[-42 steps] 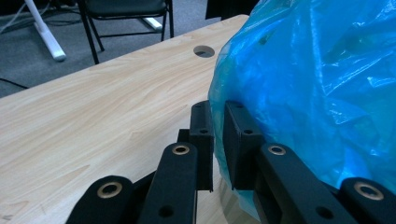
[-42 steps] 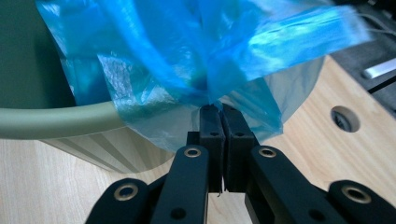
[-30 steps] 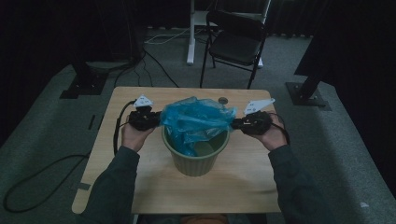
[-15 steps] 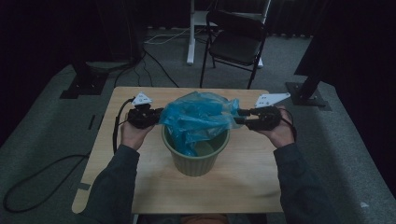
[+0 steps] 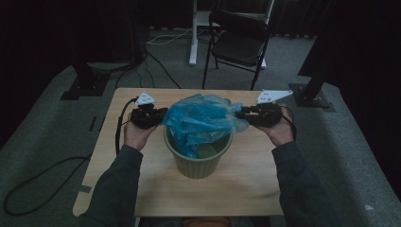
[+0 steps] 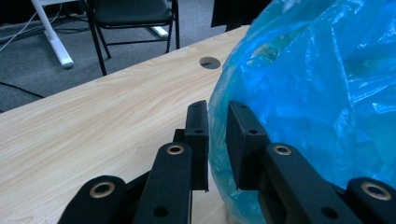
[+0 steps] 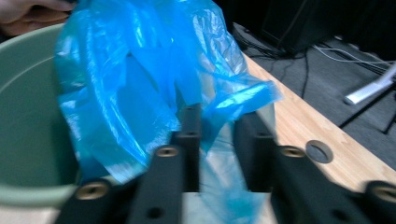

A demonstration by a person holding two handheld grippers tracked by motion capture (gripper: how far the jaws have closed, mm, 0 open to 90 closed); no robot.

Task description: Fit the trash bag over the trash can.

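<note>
A crumpled blue plastic bag point(image 5: 203, 118) sits bunched over the mouth of a green ribbed bin point(image 5: 198, 161) at the table's middle. My left gripper point(image 5: 163, 115) is at the bag's left edge. In the left gripper view its jaws pinch the bag's film point(image 6: 299, 93) with only a narrow gap between them. My right gripper point(image 5: 240, 113) is at the bag's right edge. In the right gripper view, which is blurred, a flap of the bag point(image 7: 140, 93) runs down between its jaws above the bin's rim point(image 7: 28, 70).
The wooden table point(image 5: 156, 198) has a round cable hole point(image 6: 209, 62) near its far edge. A black folding chair point(image 5: 239, 42) and a white desk leg point(image 5: 193, 33) stand beyond it. Cables lie on the grey carpet to the left.
My right gripper swung outward to the right, then came back a little toward the bin, and the bag's right flap followed it. The left gripper stayed put.
</note>
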